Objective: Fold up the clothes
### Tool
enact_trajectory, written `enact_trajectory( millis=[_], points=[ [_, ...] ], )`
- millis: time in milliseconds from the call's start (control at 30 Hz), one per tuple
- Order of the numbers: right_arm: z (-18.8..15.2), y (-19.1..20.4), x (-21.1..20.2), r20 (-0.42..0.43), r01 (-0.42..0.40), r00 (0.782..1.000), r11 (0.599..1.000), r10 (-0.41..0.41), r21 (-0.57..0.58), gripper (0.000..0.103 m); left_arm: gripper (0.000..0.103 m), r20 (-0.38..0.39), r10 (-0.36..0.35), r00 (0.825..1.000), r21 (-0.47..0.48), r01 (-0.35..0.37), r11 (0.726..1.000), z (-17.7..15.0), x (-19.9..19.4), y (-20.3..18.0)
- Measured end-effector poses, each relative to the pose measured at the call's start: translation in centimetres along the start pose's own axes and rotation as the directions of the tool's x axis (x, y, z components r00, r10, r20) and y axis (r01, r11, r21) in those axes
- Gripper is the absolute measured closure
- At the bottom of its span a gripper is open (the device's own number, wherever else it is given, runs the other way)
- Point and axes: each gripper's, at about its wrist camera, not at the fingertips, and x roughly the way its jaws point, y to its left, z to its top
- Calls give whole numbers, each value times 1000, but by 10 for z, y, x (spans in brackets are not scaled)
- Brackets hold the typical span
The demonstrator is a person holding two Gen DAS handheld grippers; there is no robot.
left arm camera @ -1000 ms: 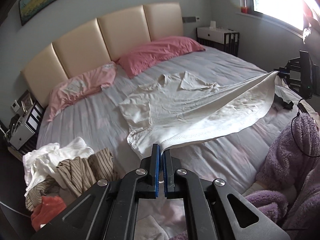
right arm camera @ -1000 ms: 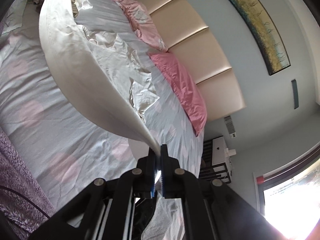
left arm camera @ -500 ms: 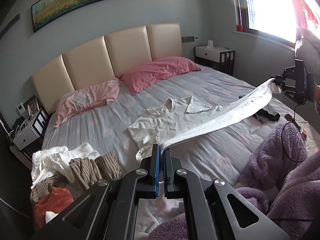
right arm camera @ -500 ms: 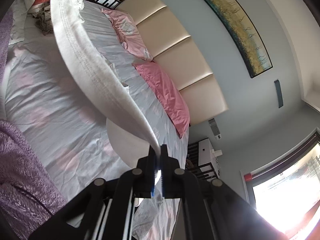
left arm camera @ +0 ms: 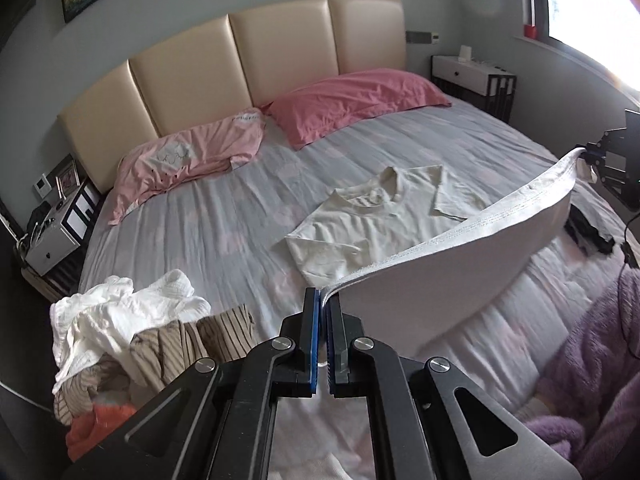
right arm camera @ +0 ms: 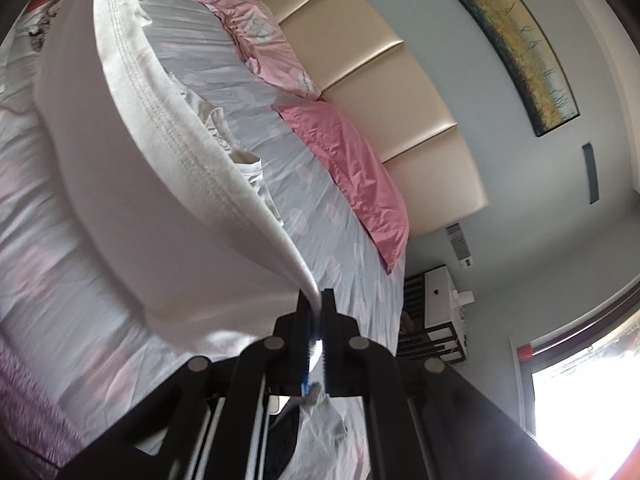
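Observation:
A cream white T-shirt (left arm camera: 372, 220) lies on the bed with its collar and sleeves toward the pillows. Its bottom hem (left arm camera: 480, 224) is lifted off the bed and stretched between my two grippers. My left gripper (left arm camera: 323, 300) is shut on one hem corner. My right gripper (right arm camera: 318, 300) is shut on the other hem corner, and it also shows at the right edge of the left wrist view (left arm camera: 592, 160). The hem (right arm camera: 172, 120) arcs over the bed in the right wrist view. The lifted lower half hangs curved above the sheet.
The bed (left arm camera: 200, 232) has a grey sheet, two pink pillows (left arm camera: 356, 100) and a beige headboard (left arm camera: 240, 64). A pile of unfolded clothes (left arm camera: 132, 340) lies at the near left. A dark item (left arm camera: 588, 236) lies at the right. A purple fleece sleeve (left arm camera: 592, 360) is near right. Nightstands flank the bed.
Both grippers have carried the hem higher and toward the headboard. More of the shirt's lower half is off the sheet and curves over the upper half. Both stay shut on it.

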Motion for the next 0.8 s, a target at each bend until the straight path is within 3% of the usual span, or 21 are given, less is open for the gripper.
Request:
enact_trajectory(
  millis=[267, 433, 633, 800],
  points=[
    [54, -11, 133, -81, -85, 993, 996, 85, 6, 99, 100, -93, -4, 996, -51, -1, 999, 59, 131, 42],
    [75, -5, 225, -147, -164, 975, 986, 167, 30, 99, 100, -161, -19, 987, -81, 6, 997, 84, 221, 67],
    [84, 16, 325, -230, -259, 936, 964, 267, 63, 99, 100, -249, -44, 967, -112, 16, 994, 87, 328, 82],
    [80, 32, 384, -280, -341, 887, 930, 367, 138, 98, 99, -301, -77, 951, -148, 33, 988, 75, 382, 88]
  ],
)
